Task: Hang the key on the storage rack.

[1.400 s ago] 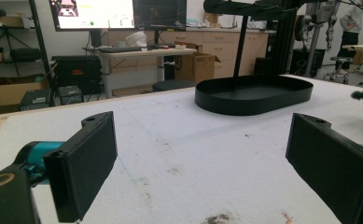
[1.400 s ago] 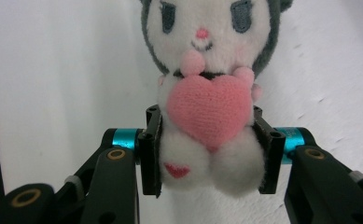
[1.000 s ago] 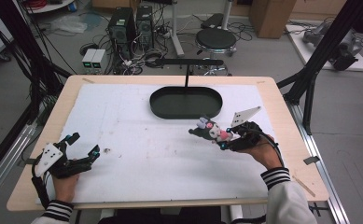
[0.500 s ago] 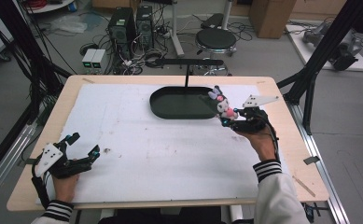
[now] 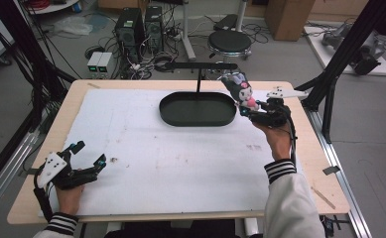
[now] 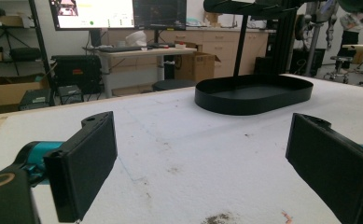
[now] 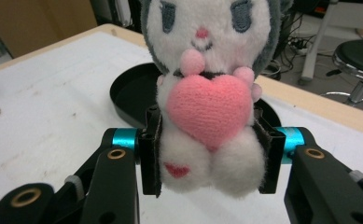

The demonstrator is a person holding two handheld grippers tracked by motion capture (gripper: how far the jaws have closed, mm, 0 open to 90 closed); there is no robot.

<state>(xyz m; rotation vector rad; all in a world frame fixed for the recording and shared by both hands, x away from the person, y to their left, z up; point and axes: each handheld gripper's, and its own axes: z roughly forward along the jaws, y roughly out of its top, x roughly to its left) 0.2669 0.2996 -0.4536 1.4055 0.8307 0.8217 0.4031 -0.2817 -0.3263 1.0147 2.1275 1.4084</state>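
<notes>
A small plush toy [image 7: 207, 88], white with a grey hood and a pink heart on its chest, hangs above the table with my right gripper [image 7: 209, 156] shut on its body. In the high view the plush toy [image 5: 241, 90] is held beside the right end of the black oval tray [image 5: 197, 110], and my right gripper [image 5: 252, 108] is just below the toy. My left gripper [image 5: 87, 156] rests open near the table's front left corner. Its jaws stand wide apart in the left gripper view, nothing between them, with the tray [image 6: 254, 94] far ahead.
A black stand with a horizontal bar [image 5: 200, 66] rises behind the tray. The white table cover [image 5: 165, 158] carries a few small dirt marks. Computers, cables and a stool [image 5: 230, 42] sit on the floor beyond the table.
My right gripper has carried the plush toy away from the table's middle right toward the back, up to the tray's right end. The left gripper has stayed put.
</notes>
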